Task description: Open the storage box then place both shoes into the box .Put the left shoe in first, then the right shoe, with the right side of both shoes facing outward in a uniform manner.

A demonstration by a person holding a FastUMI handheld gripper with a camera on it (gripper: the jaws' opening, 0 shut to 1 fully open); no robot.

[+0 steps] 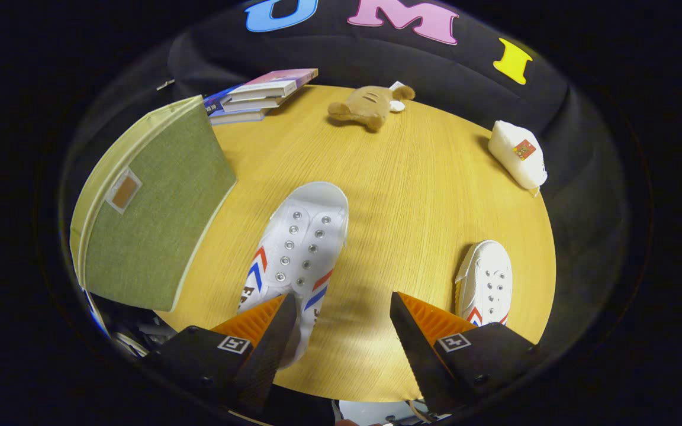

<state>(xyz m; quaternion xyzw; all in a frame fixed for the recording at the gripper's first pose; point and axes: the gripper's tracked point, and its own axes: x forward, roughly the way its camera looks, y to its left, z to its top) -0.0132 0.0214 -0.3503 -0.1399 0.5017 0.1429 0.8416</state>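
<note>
The gripper (341,307) is held spread wide above the wooden table (412,195), nothing pinched. A white shoe (302,248) is seen at the left finger, partly overlapped by it; a second white shoe (486,281) lies beyond the right finger. The green storage box (151,207) stands closed, left of the nearer shoe. Farther off are stacked books (258,94), a plush toy (367,106) and a white pouch (518,155).

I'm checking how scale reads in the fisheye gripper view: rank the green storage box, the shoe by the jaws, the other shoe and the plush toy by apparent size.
1. green storage box
2. shoe by the jaws, nearer the camera, so inflated
3. other shoe
4. plush toy, close to the other shoe; it sits farther off, so unsure

The gripper is open.
</note>
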